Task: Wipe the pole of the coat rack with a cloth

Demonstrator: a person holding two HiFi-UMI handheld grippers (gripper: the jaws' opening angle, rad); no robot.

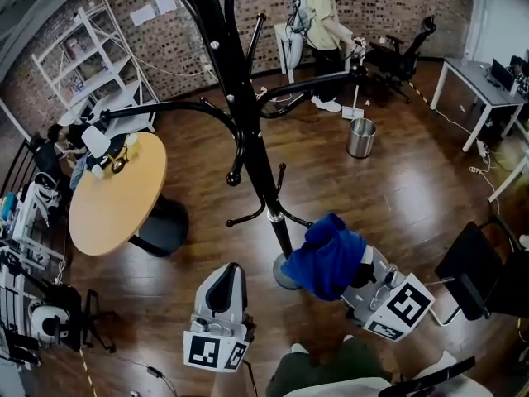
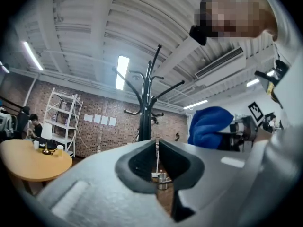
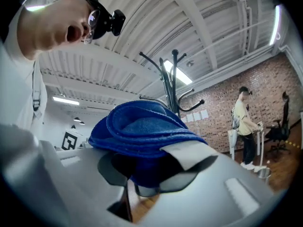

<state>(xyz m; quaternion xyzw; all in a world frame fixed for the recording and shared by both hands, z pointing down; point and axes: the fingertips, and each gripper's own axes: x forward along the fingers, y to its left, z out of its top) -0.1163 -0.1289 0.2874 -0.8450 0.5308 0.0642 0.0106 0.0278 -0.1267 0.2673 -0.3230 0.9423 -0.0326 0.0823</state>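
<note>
The black coat rack's pole (image 1: pixel 252 139) runs from the top of the head view down to a round base (image 1: pixel 283 278) on the wood floor. A bunched blue cloth (image 1: pixel 326 255) sits just right of the pole's lowest stretch, and I cannot tell if it touches. My right gripper (image 1: pixel 357 273) is shut on the cloth, which fills the right gripper view as a blue cloth (image 3: pixel 142 131) with the pole (image 3: pixel 171 96) behind it. My left gripper (image 1: pixel 226 273) is left of the base, shut with nothing held. Its jaws (image 2: pixel 157 151) point at the pole (image 2: pixel 144 122), with the cloth (image 2: pixel 210 126) to the right.
A round wooden table (image 1: pixel 116 197) stands left of the rack, with a seated person (image 1: pixel 58 135) beyond it. A metal bin (image 1: pixel 361 137) and a standing person (image 1: pixel 322 15) are behind the rack. A black chair (image 1: pixel 475 271) is at the right, white shelving (image 1: pixel 91 48) at the far left.
</note>
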